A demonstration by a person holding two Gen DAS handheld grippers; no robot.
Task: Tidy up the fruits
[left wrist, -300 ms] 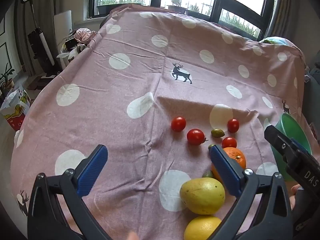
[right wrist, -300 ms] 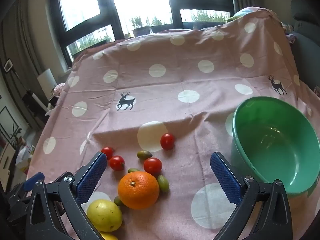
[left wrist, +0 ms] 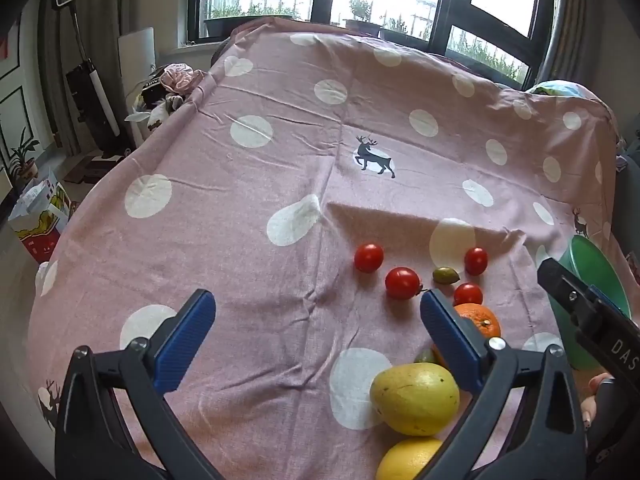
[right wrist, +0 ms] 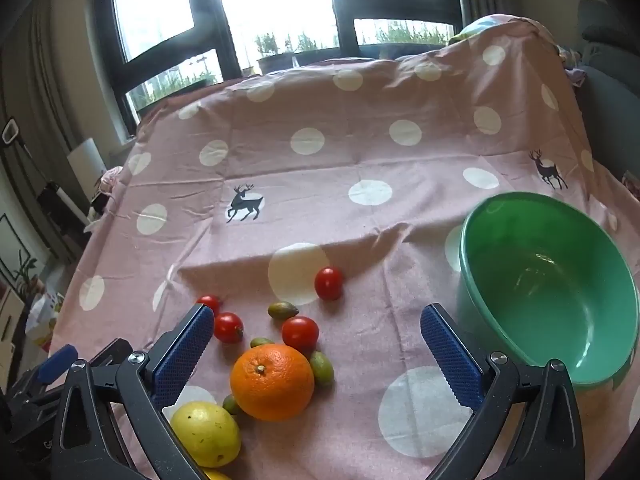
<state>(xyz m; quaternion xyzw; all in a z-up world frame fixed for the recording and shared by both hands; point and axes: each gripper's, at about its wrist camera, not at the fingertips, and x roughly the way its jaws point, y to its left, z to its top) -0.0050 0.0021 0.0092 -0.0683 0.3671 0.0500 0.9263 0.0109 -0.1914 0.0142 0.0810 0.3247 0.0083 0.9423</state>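
This is a room in a home, likely a living room or bedroom. A pink cloth [left wrist: 280, 152] with white dots and deer prints covers the surface. Behind it are large dark-framed windows [right wrist: 160, 20] with potted plants [right wrist: 276, 50] outside. At the left stand an upright vacuum cleaner [left wrist: 90, 80], a houseplant [left wrist: 24, 156] and a cardboard box [left wrist: 40, 216] on the floor. A grey sofa [right wrist: 612, 64] is at the right.

On the desk [right wrist: 400, 152], the orange [right wrist: 272, 380] is sitting in front of the tomatoes [right wrist: 300, 331], with a small olive-like fruit [right wrist: 321, 366] touching its right side. The bowl [right wrist: 600, 344] is standing well to the right. A lemon-like fruit [right wrist: 206, 432] is lying nearer, left of the orange.
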